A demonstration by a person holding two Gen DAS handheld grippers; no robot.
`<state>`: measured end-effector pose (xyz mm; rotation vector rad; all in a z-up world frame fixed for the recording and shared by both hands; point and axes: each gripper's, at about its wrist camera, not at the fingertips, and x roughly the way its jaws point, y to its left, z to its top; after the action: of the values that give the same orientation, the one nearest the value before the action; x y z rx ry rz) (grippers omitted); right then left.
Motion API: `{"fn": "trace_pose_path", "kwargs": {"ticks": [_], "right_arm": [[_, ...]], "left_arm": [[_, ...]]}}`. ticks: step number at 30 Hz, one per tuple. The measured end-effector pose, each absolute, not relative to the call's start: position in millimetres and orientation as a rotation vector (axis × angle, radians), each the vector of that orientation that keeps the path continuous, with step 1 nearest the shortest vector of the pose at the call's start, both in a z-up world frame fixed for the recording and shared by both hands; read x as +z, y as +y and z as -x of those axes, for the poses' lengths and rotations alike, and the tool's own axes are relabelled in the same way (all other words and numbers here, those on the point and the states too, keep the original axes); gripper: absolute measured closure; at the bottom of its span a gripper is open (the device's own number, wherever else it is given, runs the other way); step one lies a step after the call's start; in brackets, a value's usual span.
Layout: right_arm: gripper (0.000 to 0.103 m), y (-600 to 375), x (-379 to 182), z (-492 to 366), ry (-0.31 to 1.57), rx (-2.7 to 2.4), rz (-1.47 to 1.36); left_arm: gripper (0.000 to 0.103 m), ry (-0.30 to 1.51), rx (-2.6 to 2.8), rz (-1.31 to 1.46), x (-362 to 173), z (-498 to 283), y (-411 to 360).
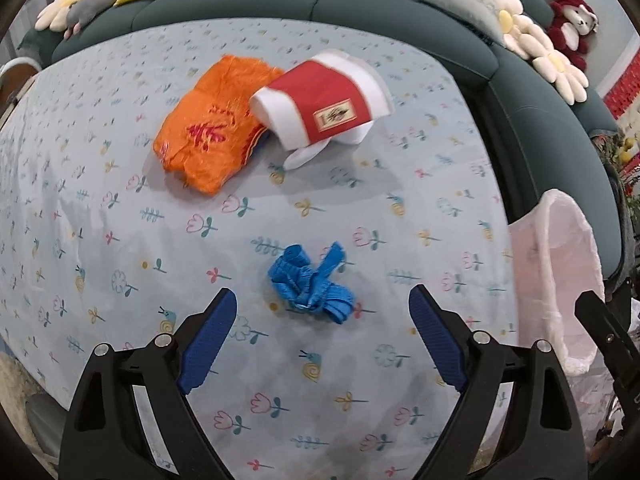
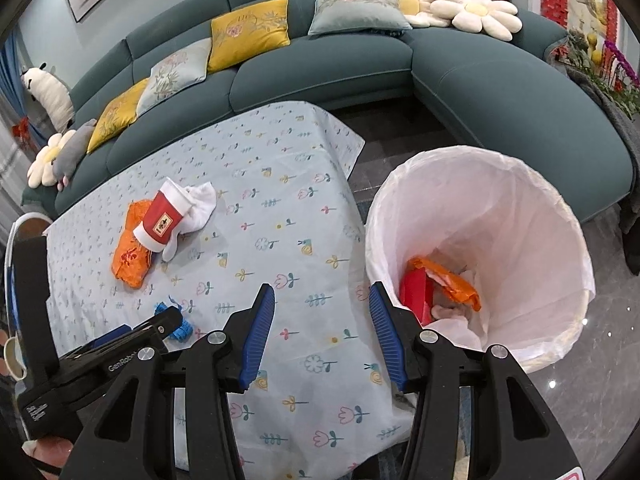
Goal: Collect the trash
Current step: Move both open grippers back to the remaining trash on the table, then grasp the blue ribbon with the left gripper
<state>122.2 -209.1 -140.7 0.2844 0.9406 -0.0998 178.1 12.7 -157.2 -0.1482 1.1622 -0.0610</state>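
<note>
1. The left gripper (image 1: 322,334) points steeply down at the crumpled blue ribbon-like scrap (image 1: 310,284) on the flower-printed pale blue tablecloth (image 1: 120,240). Its jaws stand wide and hold nothing; the scrap lies just beyond the blue pads, so this looks like a lining-up for a pinch.
2. The right gripper (image 2: 322,332) hangs about half open and empty over the table edge beside the white-lined round bin (image 2: 568,240), probably waiting there.
3. The bin sits just beside the table, likely for short drops; orange and red wrappers already lie inside.
4. Farther back, the red-and-white paper cup (image 1: 324,102) lies tipped against the crinkled orange plastic bag (image 1: 208,128), both uncollected.
</note>
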Motion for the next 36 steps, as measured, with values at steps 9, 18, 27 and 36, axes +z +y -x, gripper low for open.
{"fn": "trace_pose_path", "kwargs": {"ticks": [9,18,27,36], "right_arm": [[0.055,-204.5,-151.6,-130.5,0.965,-0.093,-0.289],[0.055,-197.3,-152.4,-132.1,0.976,-0.087,-0.274],[0.055,-177.1,-137.3,-143.1,0.955,-0.054,-0.254],[0.055,-124.4,-124.5,-175.0,0.949,0.051,-0.248]], "left_arm": [[0.048,1.215,-0.079,0.151,-176.1,-186.5,15.2],[0.079,1.221,-0.122,0.163,-174.0,-181.7,21.1],[0.080,1.159,-0.125,0.218,-140.2,-172.2,45.3],[0.080,1.101,-0.069,0.274,-114.8,-183.7,90.8]]}}
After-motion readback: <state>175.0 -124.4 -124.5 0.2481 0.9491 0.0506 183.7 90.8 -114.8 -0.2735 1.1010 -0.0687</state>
